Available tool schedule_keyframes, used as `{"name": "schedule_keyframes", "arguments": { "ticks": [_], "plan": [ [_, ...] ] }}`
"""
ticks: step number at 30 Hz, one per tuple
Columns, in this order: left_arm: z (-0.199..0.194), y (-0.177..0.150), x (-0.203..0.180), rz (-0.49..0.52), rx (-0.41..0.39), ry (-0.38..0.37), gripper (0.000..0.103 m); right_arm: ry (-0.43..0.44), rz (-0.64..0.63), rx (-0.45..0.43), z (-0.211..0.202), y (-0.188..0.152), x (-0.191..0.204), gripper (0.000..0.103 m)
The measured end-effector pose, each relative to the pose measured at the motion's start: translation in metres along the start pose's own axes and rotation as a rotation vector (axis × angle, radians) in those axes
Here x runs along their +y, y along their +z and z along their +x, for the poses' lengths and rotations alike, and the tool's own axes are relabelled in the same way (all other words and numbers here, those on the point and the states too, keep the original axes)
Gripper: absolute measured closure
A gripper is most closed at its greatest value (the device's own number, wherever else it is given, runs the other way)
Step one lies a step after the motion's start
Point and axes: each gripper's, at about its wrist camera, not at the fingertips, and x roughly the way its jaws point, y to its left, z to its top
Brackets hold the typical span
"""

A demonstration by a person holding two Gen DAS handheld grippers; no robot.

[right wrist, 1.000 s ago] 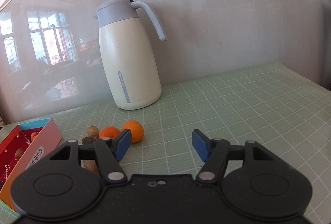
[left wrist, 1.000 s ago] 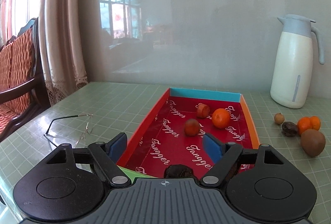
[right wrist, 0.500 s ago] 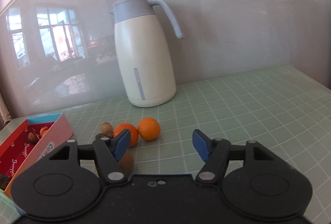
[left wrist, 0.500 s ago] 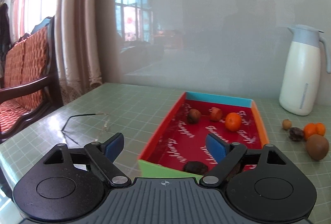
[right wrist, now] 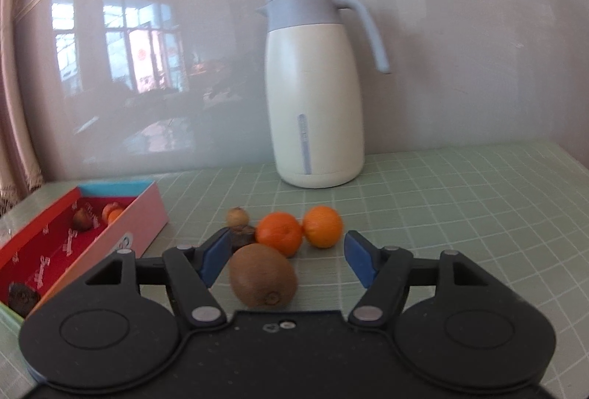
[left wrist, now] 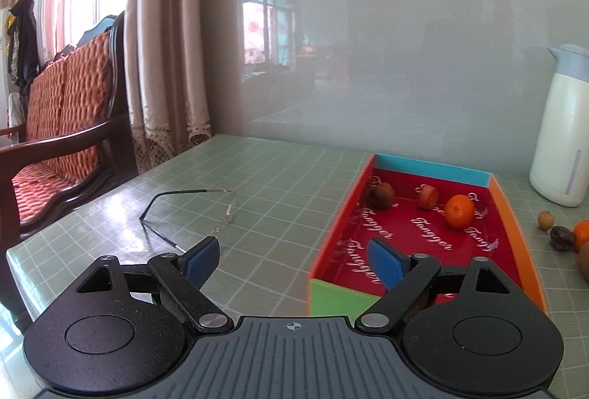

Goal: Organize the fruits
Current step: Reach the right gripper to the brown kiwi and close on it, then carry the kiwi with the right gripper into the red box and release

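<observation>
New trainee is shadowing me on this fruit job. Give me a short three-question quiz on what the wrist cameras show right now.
1. True or false: the kiwi lies inside the red box.
2. How many oranges sit loose on the table near the jug?
3. What lies between the right gripper fingers: A kiwi, B glasses, C nothing?

Key
1. False; it lies on the table outside the box.
2. Two.
3. A; the jaws are opening and not pressing on it.
</observation>
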Motion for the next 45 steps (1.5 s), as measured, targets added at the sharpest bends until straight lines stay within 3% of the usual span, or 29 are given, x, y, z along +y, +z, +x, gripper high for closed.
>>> {"name": "schedule_keyframes", "arguments": {
  "ticks": [23, 31, 32, 33, 34, 45],
  "plan": [
    [0.015, -0.005, 0.050, -0.067, 0.051, 0.072, 0.016, -0.028, -0.068, 0.108, 0.029, -0.011, 0.024, 0.028],
    [0.018, -0.006, 0.061, -0.093, 0.062, 0.080, 0.011, -0.052, -0.082, 0.156, 0.040, -0.015, 0.024, 0.033],
    [0.017, -0.006, 0.061, -0.091, 0.061, 0.079, 0.011, -0.055, -0.085, 0.158, 0.041, -0.016, 0.025, 0.035],
    [0.017, -0.006, 0.060, -0.089, 0.060, 0.079, 0.011, -0.054, -0.088, 0.167, 0.043, -0.016, 0.025, 0.050],
    [0.017, -0.006, 0.060, -0.086, 0.060, 0.078, 0.011, -0.060, -0.089, 0.170, 0.043, -0.016, 0.025, 0.054],
    [0.015, -0.006, 0.061, -0.091, 0.056, 0.075, 0.011, -0.018, -0.042, 0.148, 0.030, -0.005, 0.033, 0.055]
  ]
}}
